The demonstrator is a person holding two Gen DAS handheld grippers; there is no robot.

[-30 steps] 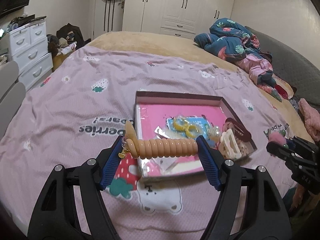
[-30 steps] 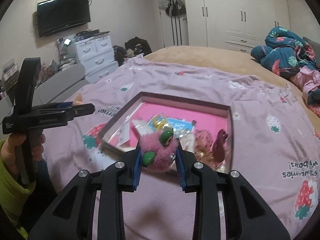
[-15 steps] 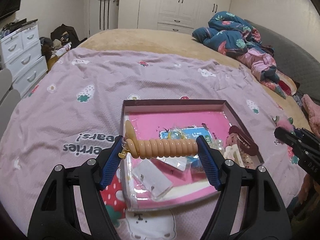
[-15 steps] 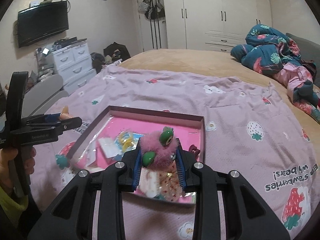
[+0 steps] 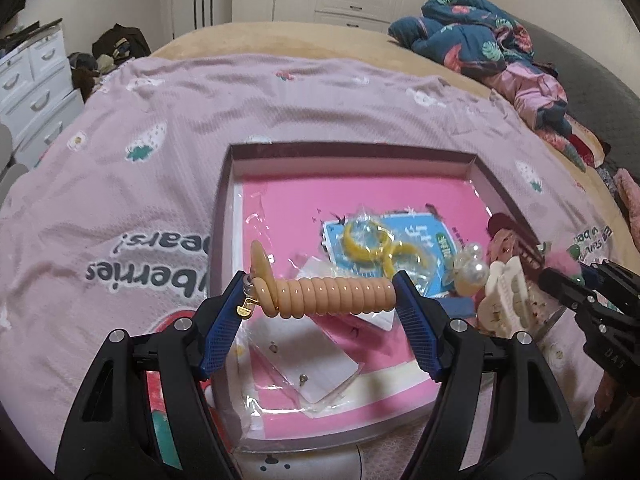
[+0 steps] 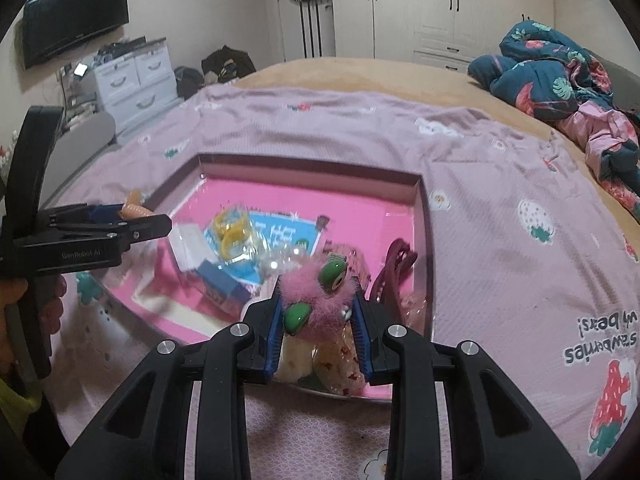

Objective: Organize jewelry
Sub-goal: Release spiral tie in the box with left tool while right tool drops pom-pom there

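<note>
Over the last second both grippers have moved in over the pink box (image 5: 476, 162), which 1 second ago lay ahead of the fingers and now fills the view beneath them. The left gripper (image 5: 320, 294) is clamped on the peach spiral hair tie (image 5: 332, 292), held lengthwise between its 2 blue pads, the coil spanning the whole gap and a small gold charm hanging at its left end. Directly below and just ahead of that grip lie clear packets with small studs, and ahead of it to the right sit the yellow rings in a wrapper (image 5: 370, 240) on a blue card, with pearl beads and a cream claw clip (image 5: 506, 292) further right. The right gripper (image 6: 318, 314) is narrow, pinching the pink fluffy ornament with green discs (image 6: 316, 296); below its fingers lie a cream clip and a speckled item, and just to its right a dark red claw clip (image 6: 394, 268) leans against the box wall. From the right wrist view the left gripper sits off to the left, hovering above the box's near-left corner. The shift suggests that carrying is done and placing is next: each tool looks positioned to lower and let go of its piece inside the box. Neither item touches the box floor yet, as far as the views show.
</note>
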